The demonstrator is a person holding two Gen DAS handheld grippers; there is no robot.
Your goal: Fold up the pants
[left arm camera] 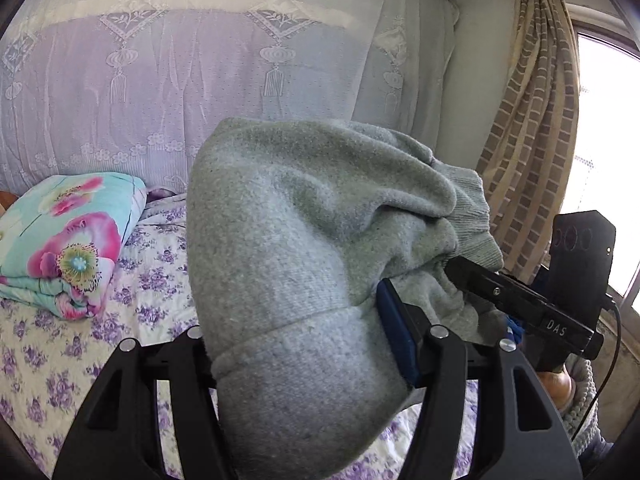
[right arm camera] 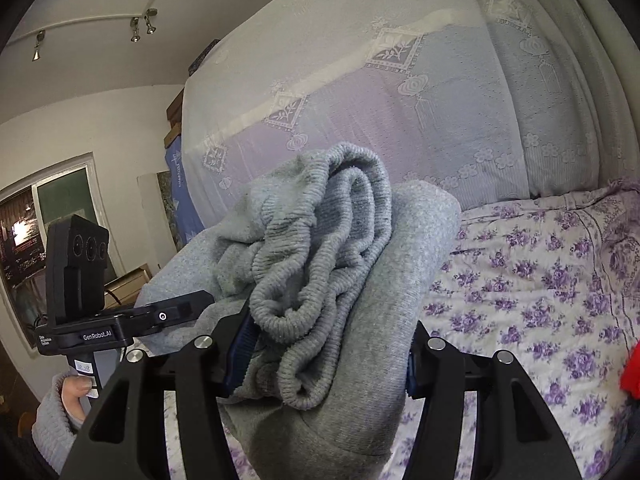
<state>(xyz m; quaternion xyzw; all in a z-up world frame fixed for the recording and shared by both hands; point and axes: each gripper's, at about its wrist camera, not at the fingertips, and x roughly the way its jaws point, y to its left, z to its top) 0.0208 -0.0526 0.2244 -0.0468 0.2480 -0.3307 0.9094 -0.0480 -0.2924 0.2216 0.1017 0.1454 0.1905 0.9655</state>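
Grey sweatpants (left arm camera: 304,240) are bunched between both grippers, lifted above the bed. My left gripper (left arm camera: 304,344) is shut on a thick fold of the pants; cloth hides its left finger. My right gripper (right arm camera: 324,340) is shut on the pants (right arm camera: 384,280) near the ribbed waistband (right arm camera: 316,248), which piles up between the fingers. The right gripper also shows in the left wrist view (left arm camera: 520,300), gripping the cloth from the right. The left gripper shows in the right wrist view (right arm camera: 168,316), at the pants' left side.
The bed has a purple floral sheet (right arm camera: 532,280). A folded floral quilt (left arm camera: 68,240) lies at its left. A lace-covered headboard (left arm camera: 200,80) stands behind. A curtain (left arm camera: 532,140) and window are at the right. Something red (right arm camera: 631,372) lies at the bed's right edge.
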